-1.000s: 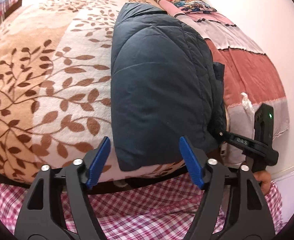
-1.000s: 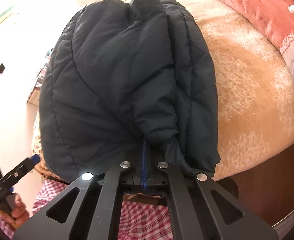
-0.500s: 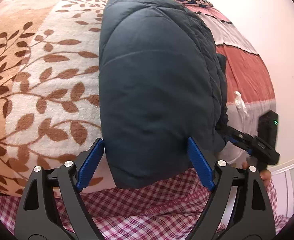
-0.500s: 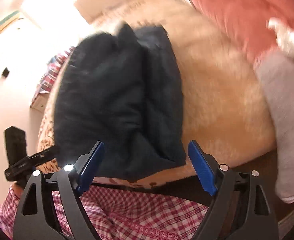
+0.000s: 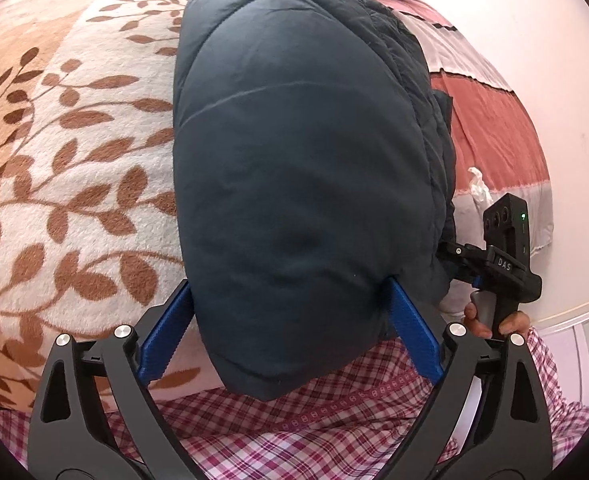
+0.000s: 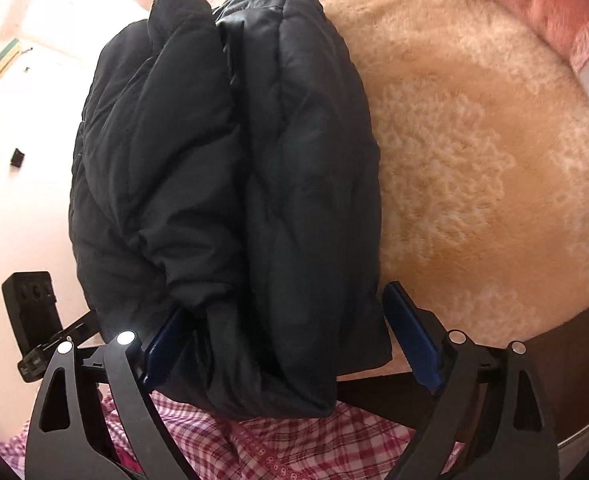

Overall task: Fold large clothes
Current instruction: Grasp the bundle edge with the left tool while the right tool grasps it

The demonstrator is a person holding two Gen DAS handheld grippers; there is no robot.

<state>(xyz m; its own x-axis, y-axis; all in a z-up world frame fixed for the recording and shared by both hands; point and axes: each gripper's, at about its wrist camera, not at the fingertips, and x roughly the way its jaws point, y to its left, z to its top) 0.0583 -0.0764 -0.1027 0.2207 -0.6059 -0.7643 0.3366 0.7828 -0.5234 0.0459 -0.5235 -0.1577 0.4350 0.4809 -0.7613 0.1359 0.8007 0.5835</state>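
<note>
A bed (image 5: pixel 74 168) fills both views, covered by a fleece blanket (image 5: pixel 94 132) with brown leaves on cream; in the right wrist view the blanket looks plain tan. A pink and grey quilt (image 5: pixel 490 120) lies along the wall side.

A dark puffy jacket (image 5: pixel 302 168) rests on the blanket, folded into a thick bundle, its near end hanging just over the bed's edge toward the person's checked clothing (image 5: pixel 334 420).

The left gripper (image 5: pixel 290 324) has its blue fingers (image 5: pixel 166 332) spread wide, one on each side of the bundle's near end. The right gripper (image 6: pixel 290 332) is also spread wide around that end, from the other side. A second ago the right fingers were pinched shut on the jacket's fabric and the left ones stood short of the bundle; now both straddle it. This suggests the fold is laid and the bundle is about to be squeezed or lifted.
</note>
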